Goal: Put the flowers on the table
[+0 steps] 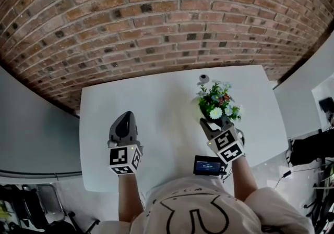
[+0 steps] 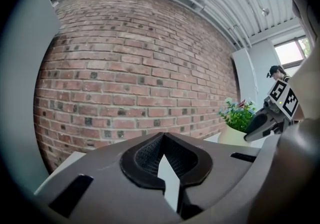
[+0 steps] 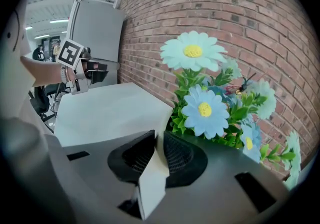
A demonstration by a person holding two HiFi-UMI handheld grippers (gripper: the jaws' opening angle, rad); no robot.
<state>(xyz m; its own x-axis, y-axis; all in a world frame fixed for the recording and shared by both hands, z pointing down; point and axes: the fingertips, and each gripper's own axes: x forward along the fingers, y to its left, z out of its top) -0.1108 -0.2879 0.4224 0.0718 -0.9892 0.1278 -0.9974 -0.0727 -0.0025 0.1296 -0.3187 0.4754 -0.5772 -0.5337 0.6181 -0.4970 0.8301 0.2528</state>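
White table (image 1: 156,102), brick wall (image 1: 156,9): right claw (image 1: 210,123) clamped on flower pot (image 3: 152,178) rim; left claw (image 1: 124,119) closed, empty.

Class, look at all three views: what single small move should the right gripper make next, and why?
Probably open the right gripper and release. Its jaws pinch the cream rim of the flower pot, which looks upright and seems to rest on the white table, though base contact isn't certain. The left gripper is shut, empty and apart from it.
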